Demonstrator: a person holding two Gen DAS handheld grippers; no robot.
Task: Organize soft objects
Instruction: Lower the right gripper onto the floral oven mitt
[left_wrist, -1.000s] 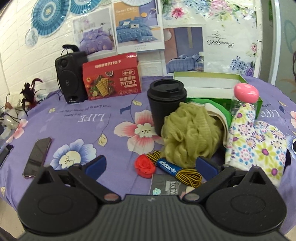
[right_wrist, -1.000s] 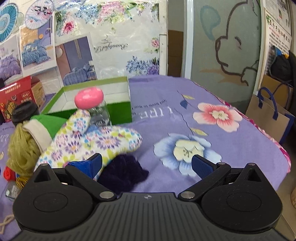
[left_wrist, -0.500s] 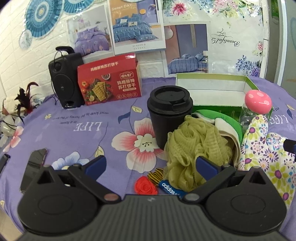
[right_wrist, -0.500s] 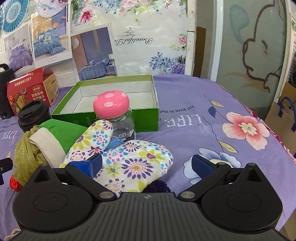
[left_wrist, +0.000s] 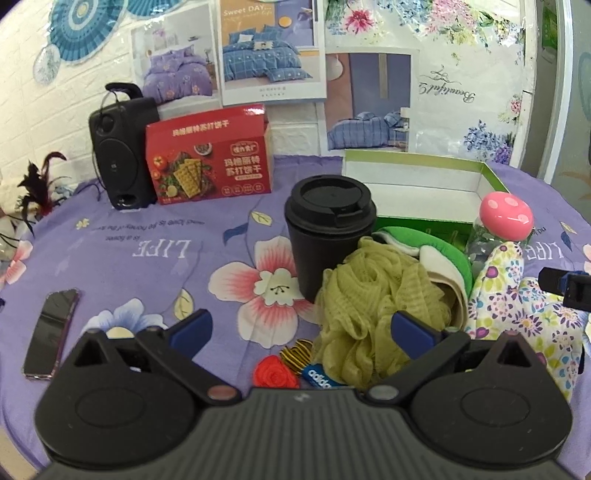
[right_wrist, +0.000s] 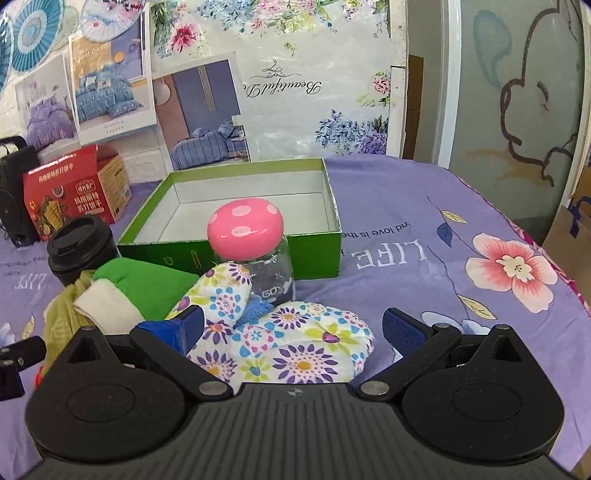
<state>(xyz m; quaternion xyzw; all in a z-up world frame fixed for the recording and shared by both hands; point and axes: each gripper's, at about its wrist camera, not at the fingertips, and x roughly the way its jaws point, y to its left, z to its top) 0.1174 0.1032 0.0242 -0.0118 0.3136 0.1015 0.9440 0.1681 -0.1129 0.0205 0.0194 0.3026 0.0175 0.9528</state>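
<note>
"adidas" on the blue tag (left_wrist: 320, 376); "GO" on the pink-capped jar (right_wrist: 255, 251). Olive mesh loofah (left_wrist: 376, 295) bunched against the black lidded cup (left_wrist: 325, 229) mid-table, floral oven mitt (right_wrist: 288, 343) beside it. Left gripper (left_wrist: 301, 332) and right gripper (right_wrist: 293, 325) both spread wide, empty, now closer than a second ago.

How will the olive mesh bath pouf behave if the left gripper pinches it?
The bath pouf looks like loose gathered netting, so it will likely squash and feel light. It touches the black lidded cup and covers striped laces, so it may snag or drag them.
</note>
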